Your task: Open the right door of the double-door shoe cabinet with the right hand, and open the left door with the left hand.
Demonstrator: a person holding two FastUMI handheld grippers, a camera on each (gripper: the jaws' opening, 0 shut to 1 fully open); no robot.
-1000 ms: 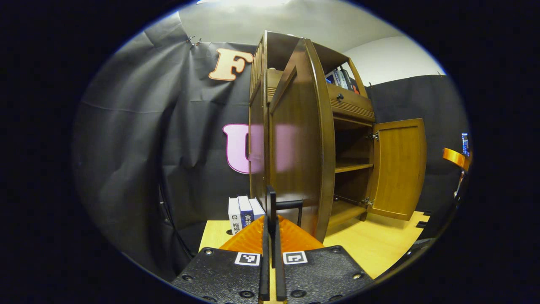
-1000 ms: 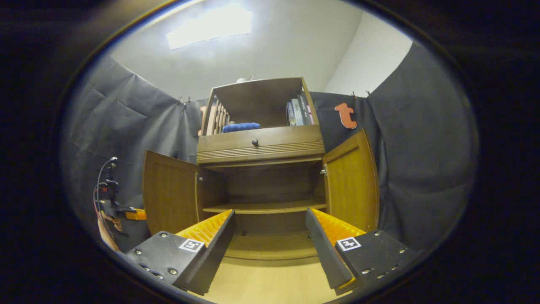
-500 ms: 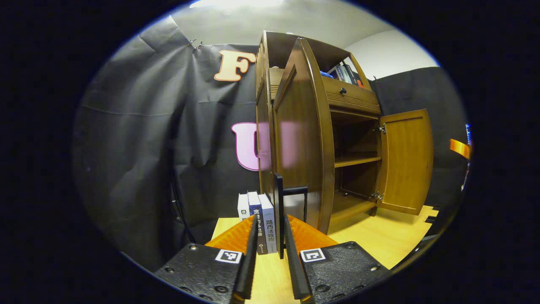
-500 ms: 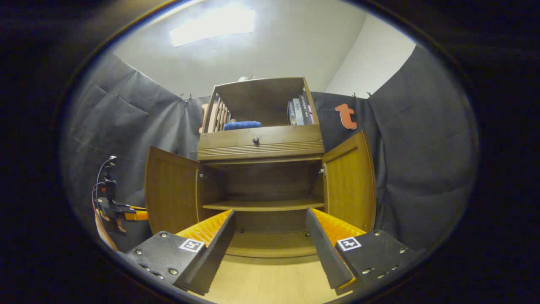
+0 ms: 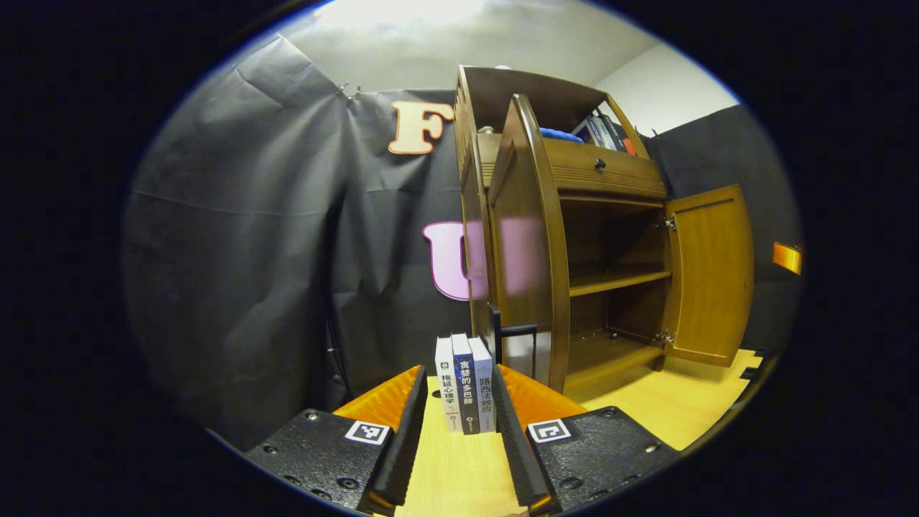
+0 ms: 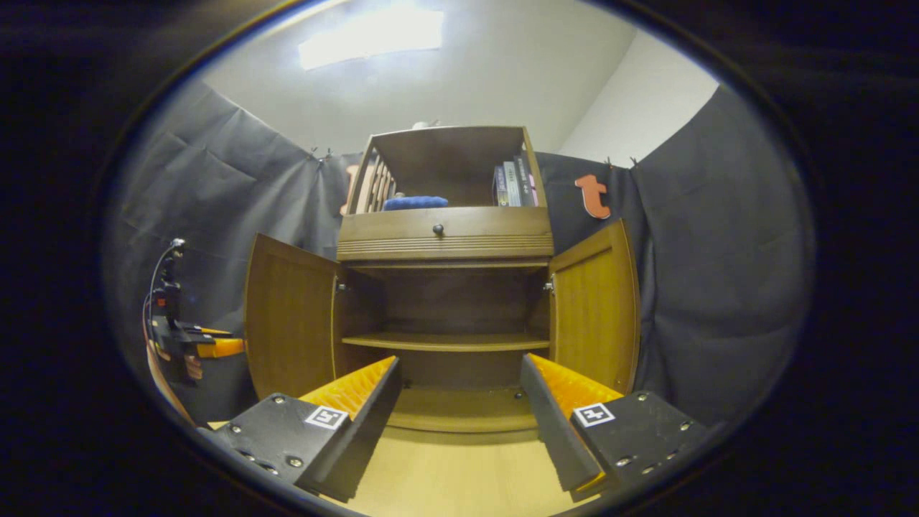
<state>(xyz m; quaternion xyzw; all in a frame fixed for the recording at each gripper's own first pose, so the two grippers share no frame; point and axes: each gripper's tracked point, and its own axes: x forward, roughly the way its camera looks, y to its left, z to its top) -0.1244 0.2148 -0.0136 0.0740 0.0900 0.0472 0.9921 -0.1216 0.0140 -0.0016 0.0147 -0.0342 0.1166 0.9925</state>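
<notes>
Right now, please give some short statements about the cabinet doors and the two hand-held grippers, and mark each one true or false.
1. Both the left door and the right door stand open. True.
2. The left hand-held gripper is shut on the door handle. False: it is open, clear of the handle.
3. The right hand-held gripper is open. True.
4. Shoes fill the lower shelf. False: it is bare.

My right tool (image 6: 459, 424) faces the cabinet (image 6: 445, 237) on the table (image 6: 459, 481), its left door (image 6: 291, 316) and right door (image 6: 594, 312) swung out to either side. Three books (image 5: 465, 391) stand beside the left door, ahead of my left tool (image 5: 456, 438).
</notes>
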